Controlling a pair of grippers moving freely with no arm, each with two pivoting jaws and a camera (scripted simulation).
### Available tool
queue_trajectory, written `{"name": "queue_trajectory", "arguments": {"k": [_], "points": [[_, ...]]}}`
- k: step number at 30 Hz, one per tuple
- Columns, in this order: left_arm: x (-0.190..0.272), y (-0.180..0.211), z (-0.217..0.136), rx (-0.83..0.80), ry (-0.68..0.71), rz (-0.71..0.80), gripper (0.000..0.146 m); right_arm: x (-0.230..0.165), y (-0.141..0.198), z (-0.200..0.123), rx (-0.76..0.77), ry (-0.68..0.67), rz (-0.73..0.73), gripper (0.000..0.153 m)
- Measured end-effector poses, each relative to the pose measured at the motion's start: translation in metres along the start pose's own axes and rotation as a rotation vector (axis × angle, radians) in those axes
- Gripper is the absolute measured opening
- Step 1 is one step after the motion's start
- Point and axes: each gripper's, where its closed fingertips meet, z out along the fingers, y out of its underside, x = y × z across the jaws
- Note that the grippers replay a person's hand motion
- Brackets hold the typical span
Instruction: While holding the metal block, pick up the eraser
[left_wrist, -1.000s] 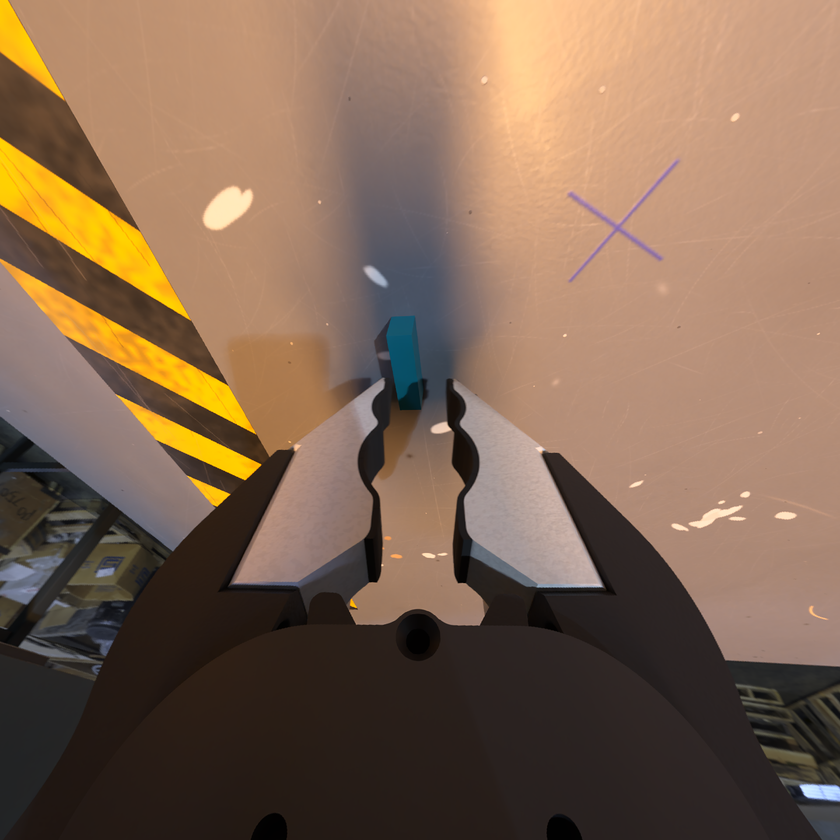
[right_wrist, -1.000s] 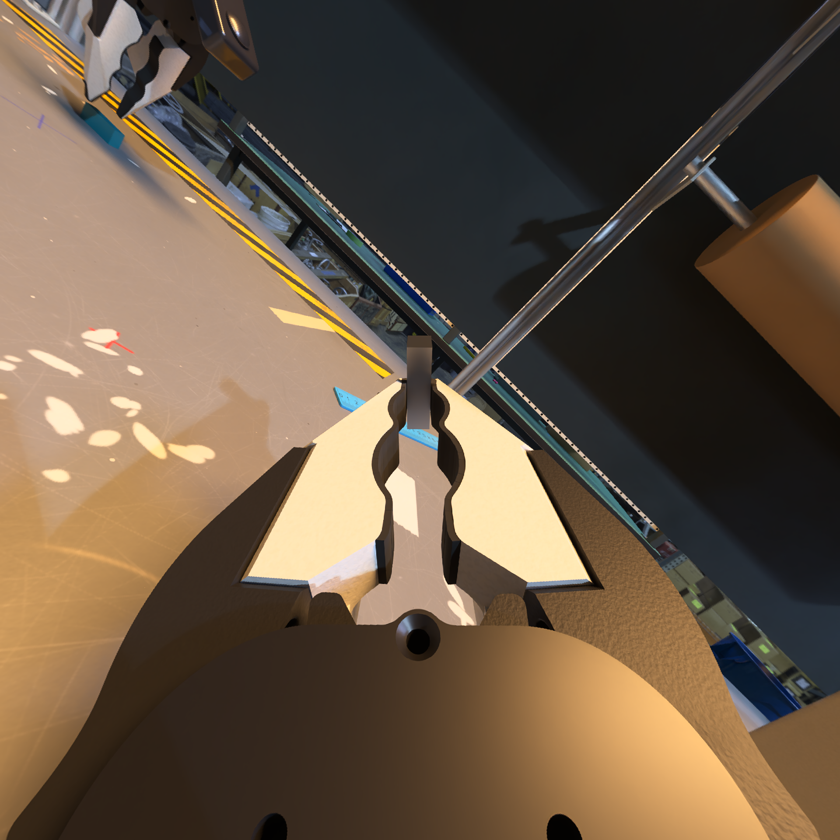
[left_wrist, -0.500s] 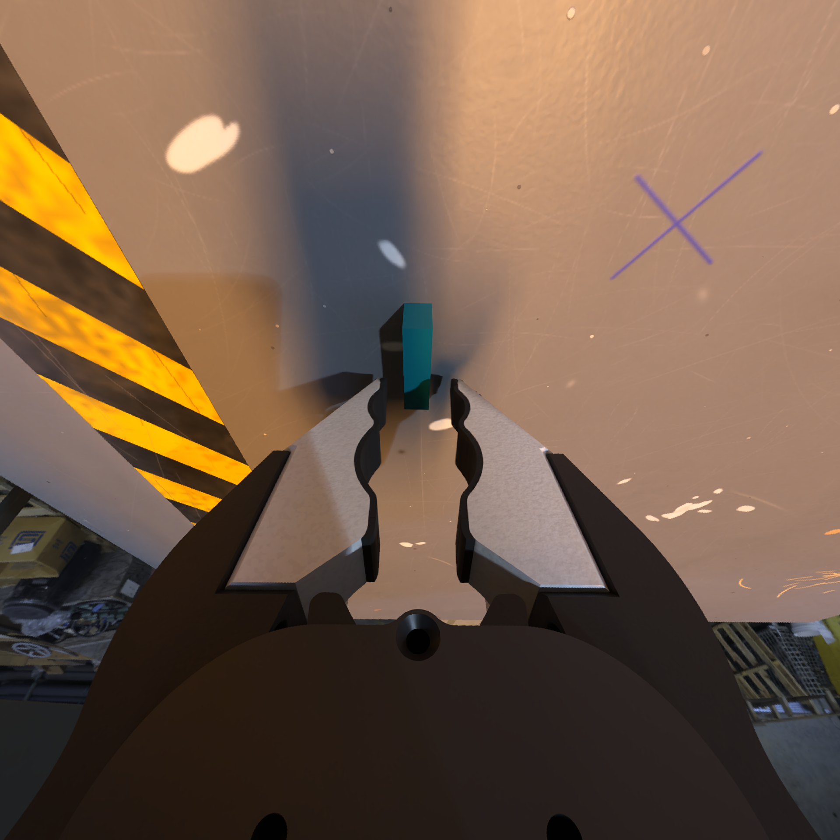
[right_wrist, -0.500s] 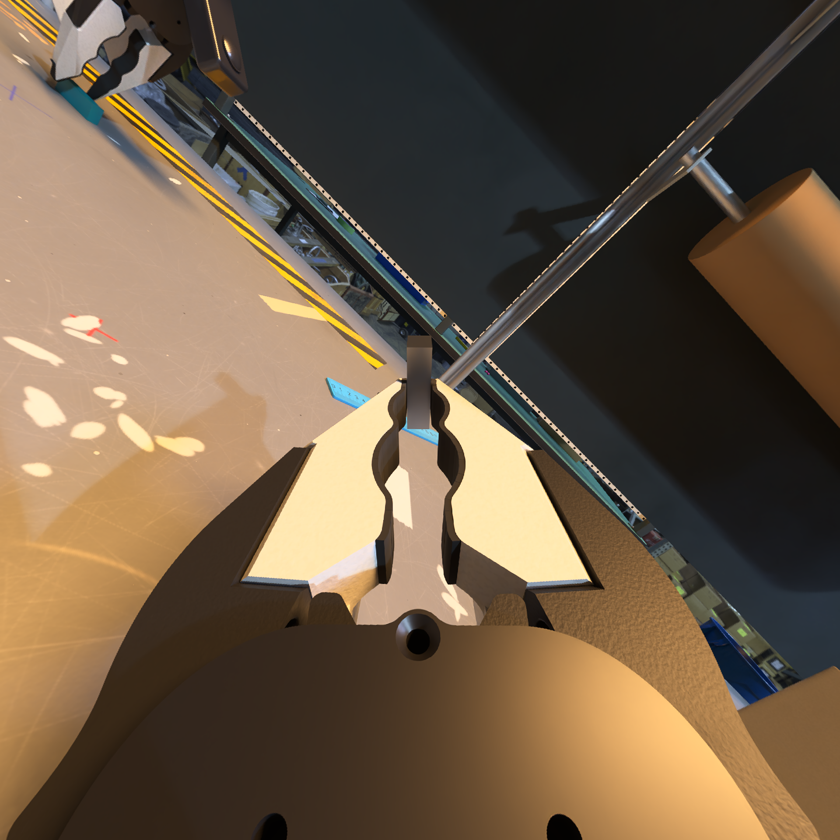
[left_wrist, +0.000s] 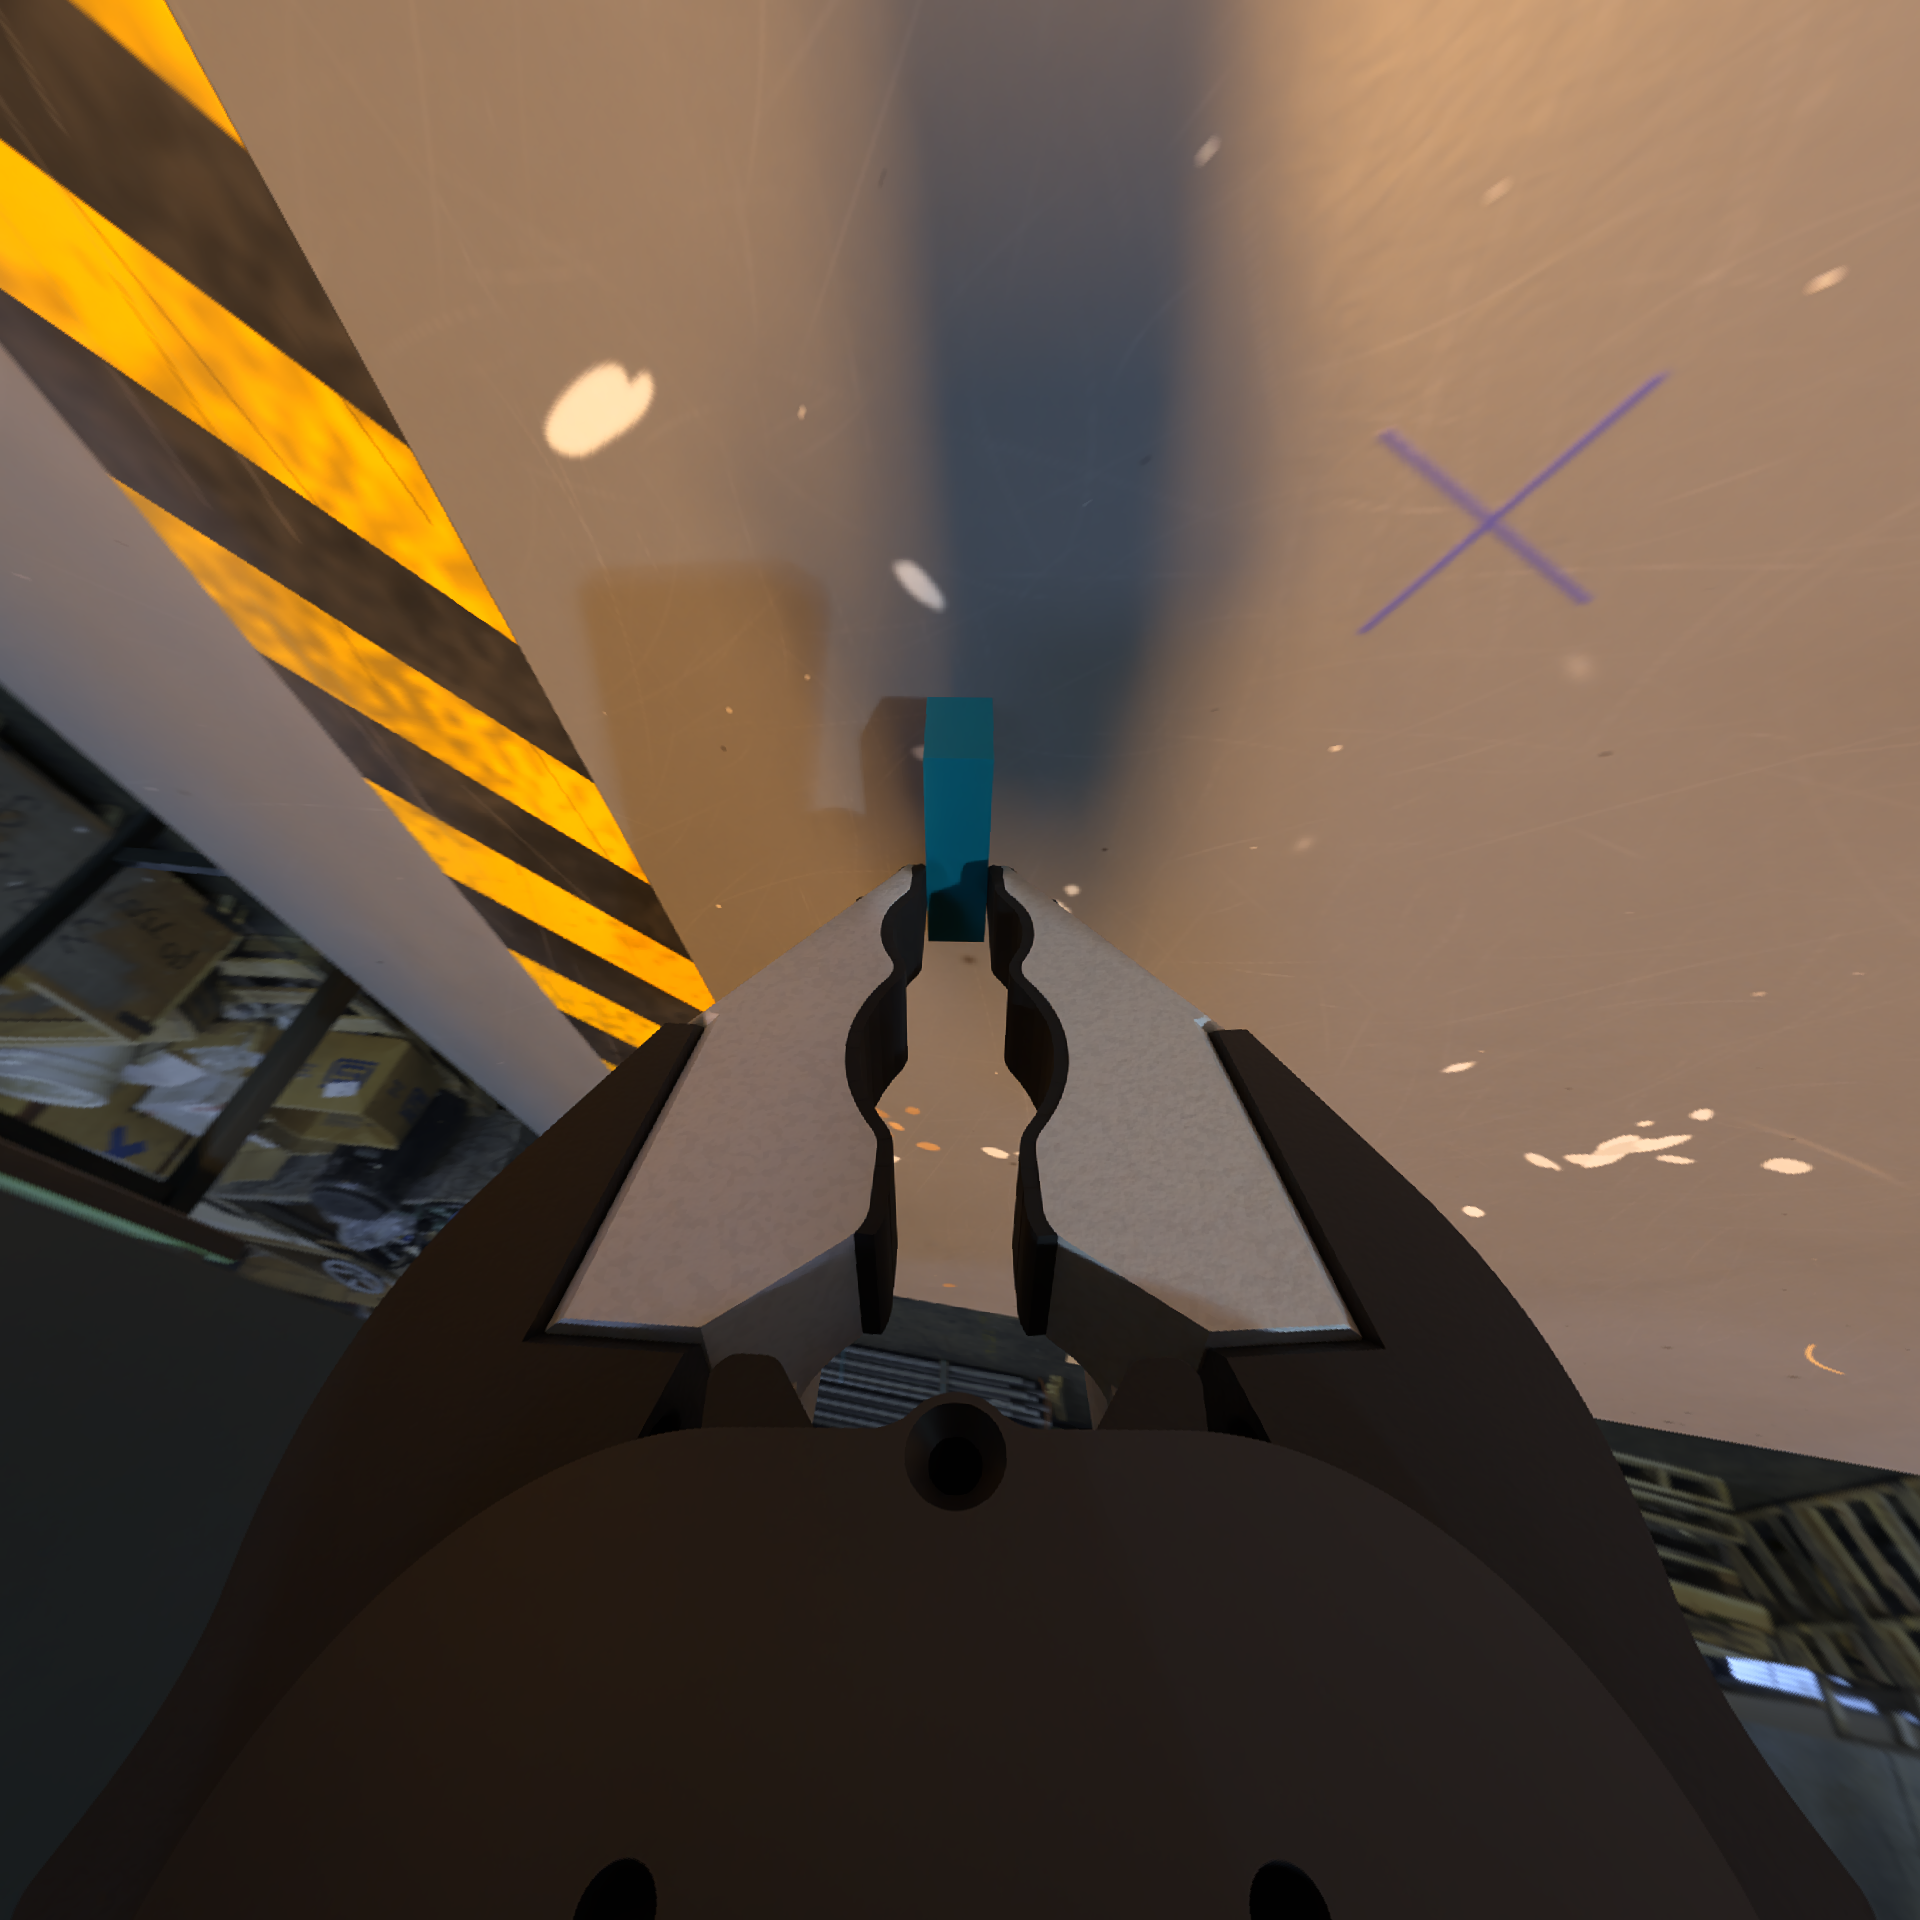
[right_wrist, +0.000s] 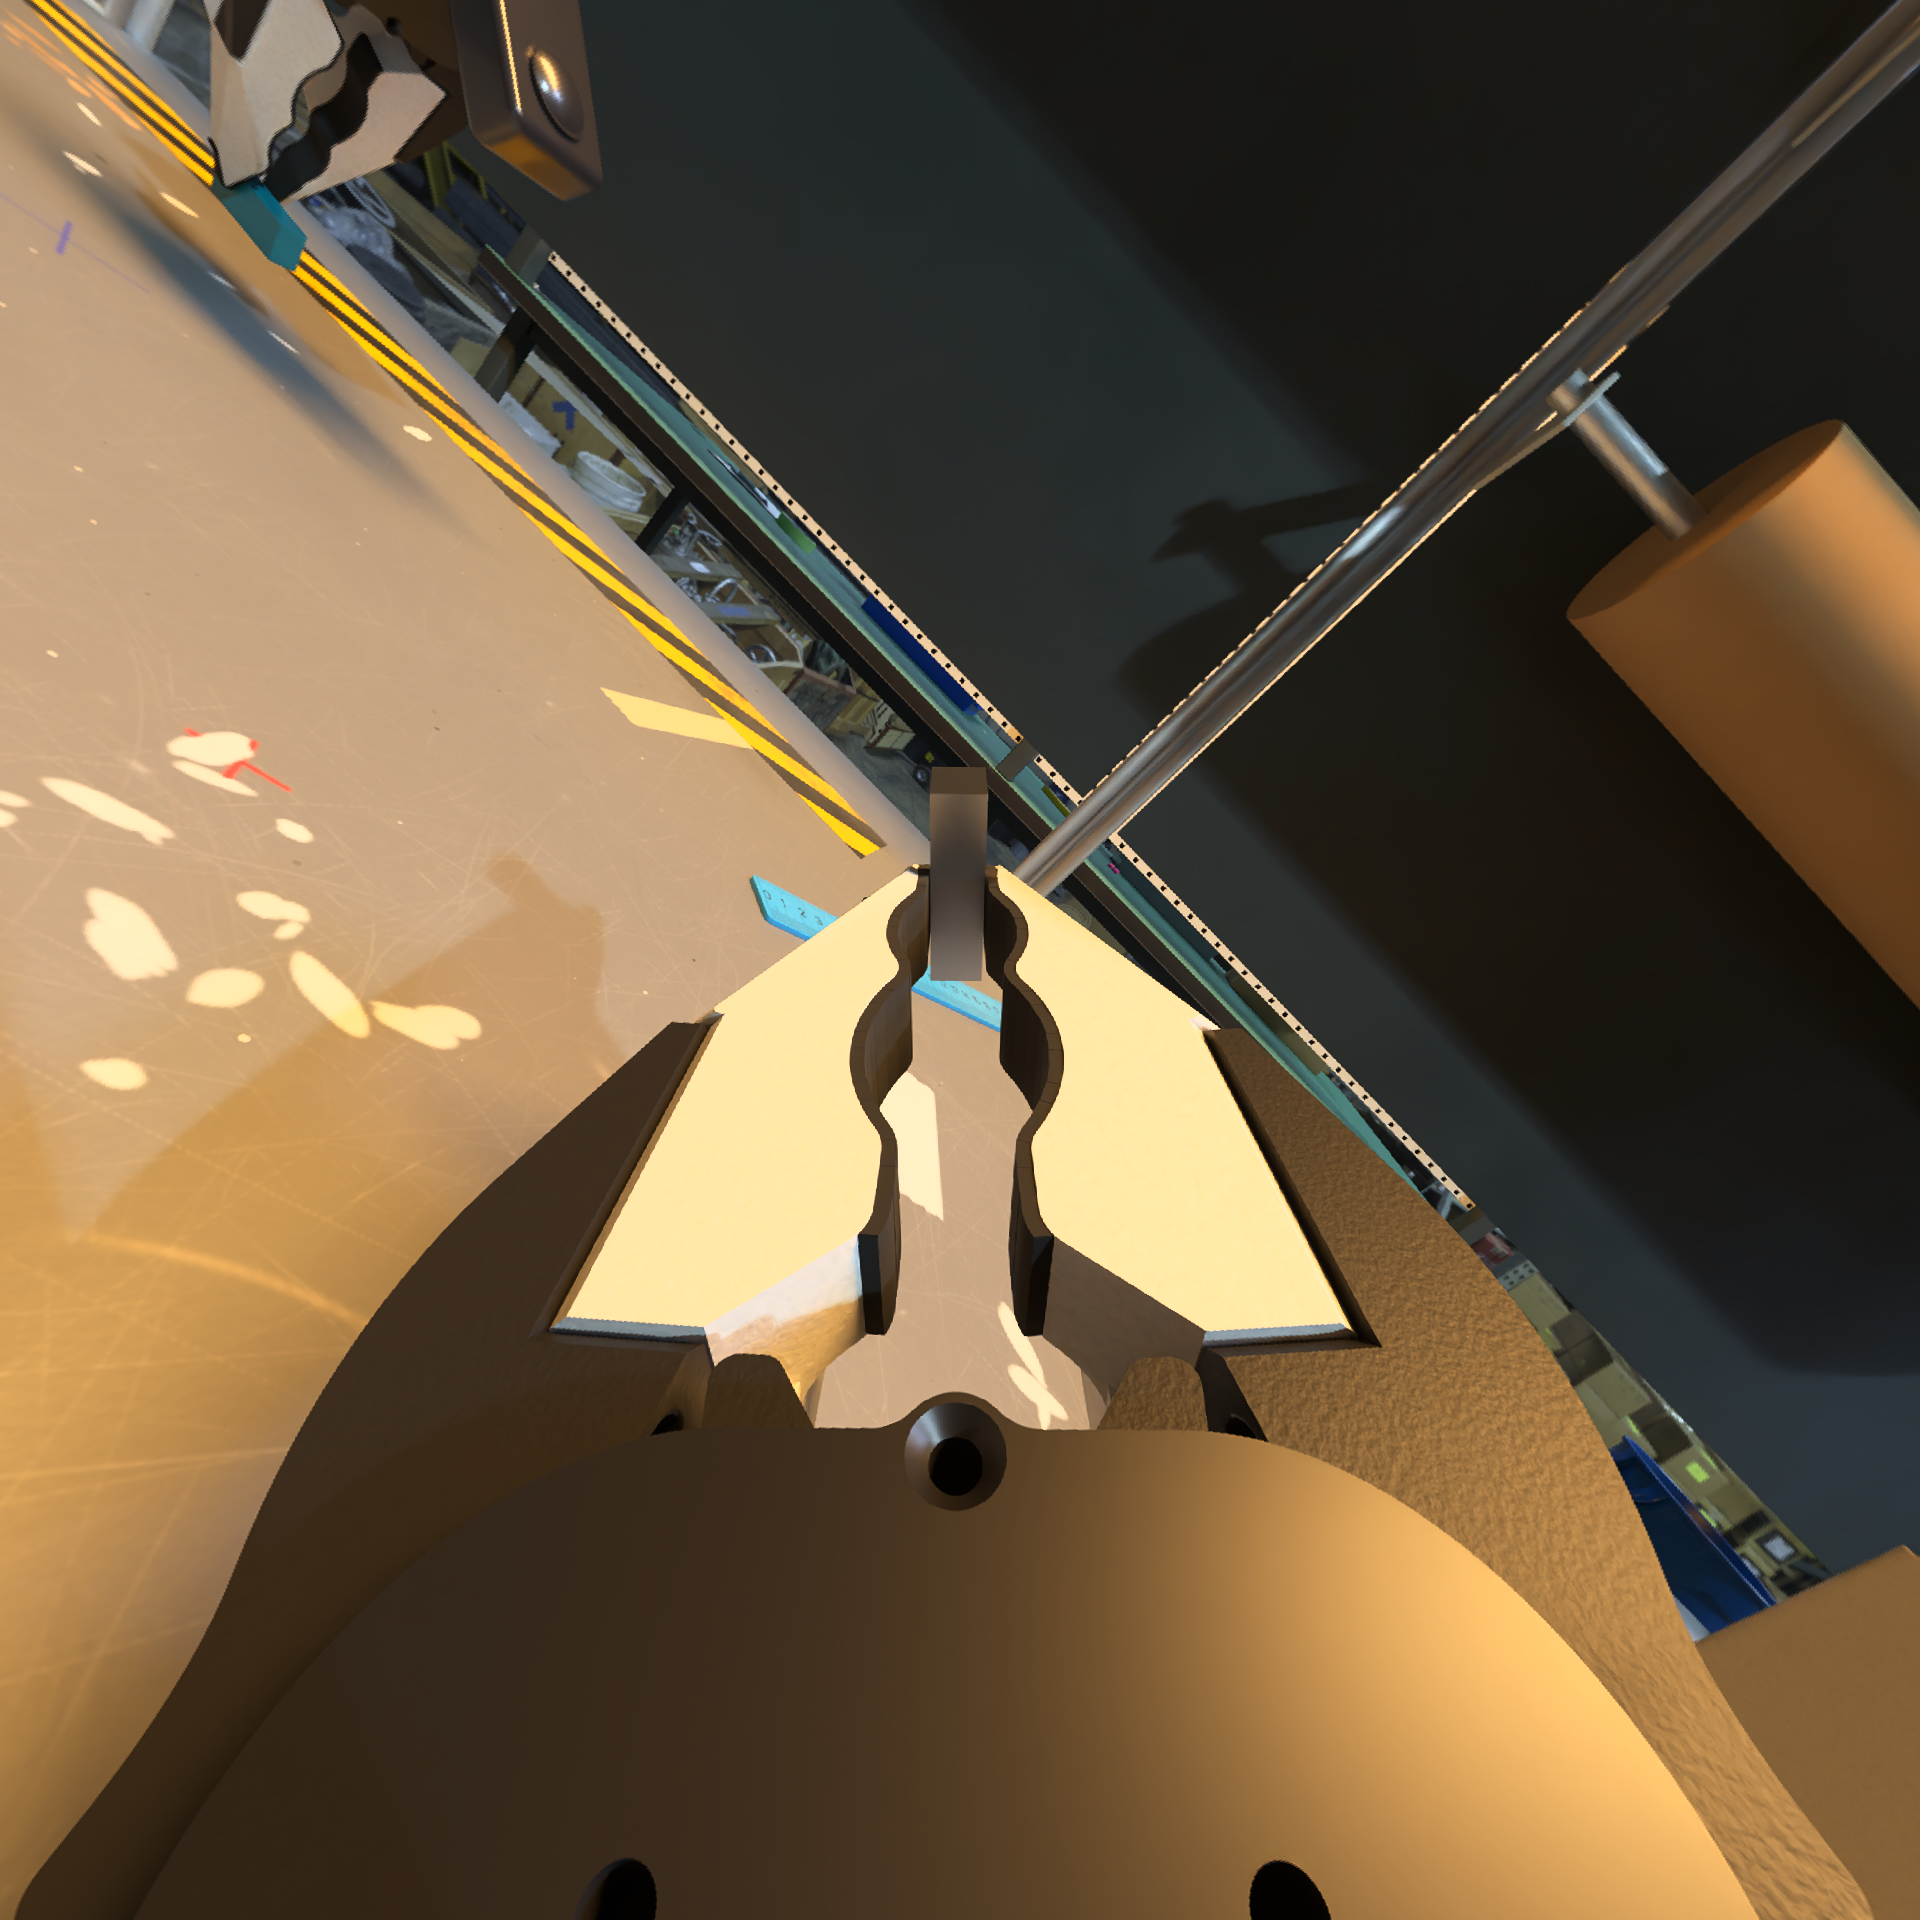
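The teal eraser (left_wrist: 958, 790) stands upright between my left gripper's (left_wrist: 956, 883) fingertips. The jaws are closed against its two sides, and it casts a shadow on the tan table (left_wrist: 1351, 935) just behind it. In the right wrist view, the left gripper (right_wrist: 301, 156) shows at the top left with the eraser (right_wrist: 268, 223) at its tips, near the striped table edge. My right gripper (right_wrist: 956, 883) is shut on the grey metal block (right_wrist: 958, 821), which sticks out past its fingertips above the table.
A yellow-and-black striped band (left_wrist: 312, 499) runs along the table edge on the left. A purple cross (left_wrist: 1491, 520) and a red mark (right_wrist: 244, 769) are on the tabletop. A blue ruler (right_wrist: 790, 912) lies by the right gripper. A metal rod (right_wrist: 1351, 561) and a tan cylinder (right_wrist: 1787, 644) stand beyond the edge.
My left gripper moved forward onto the eraser and its jaws narrowed until they gripped it. The eraser went from tilted to upright. The right gripper kept the metal block and barely moved.
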Motion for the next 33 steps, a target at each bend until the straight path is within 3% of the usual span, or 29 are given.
{"name": "queue_trajectory", "arguments": {"k": [4,9,15,21,26,28,33], "points": [[0.021,-0.027,-0.039,0.069,-0.091,0.031,0.011,0.005,0.001,-0.003,-0.006,0.023,0.01,0.009],[0.08,-0.089,-0.099,0.351,-0.156,0.072,0.011,0.012,0.005,-0.005,-0.031,0.063,0.007,0.009],[0.162,-0.178,-0.161,0.893,-0.287,0.028,0.011,0.02,0.013,-0.004,-0.058,0.099,0.039,0.009],[0.189,-0.224,-0.184,1.457,-0.456,-0.254,0.011,0.025,0.019,0.0,-0.091,0.132,0.039,0.009],[0.199,-0.239,-0.189,1.741,-0.294,-0.355,0.011,0.033,0.026,0.001,-0.136,0.182,0.018,0.009],[0.215,-0.24,-0.2,1.838,-0.137,-0.255,0.011,0.037,0.027,0.001,-0.148,0.206,0.023,0.009],[0.24,-0.223,-0.217,2.09,0.282,-0.199,0.011,0.039,0.029,0.005,-0.168,0.248,0.052,0.009]]}}
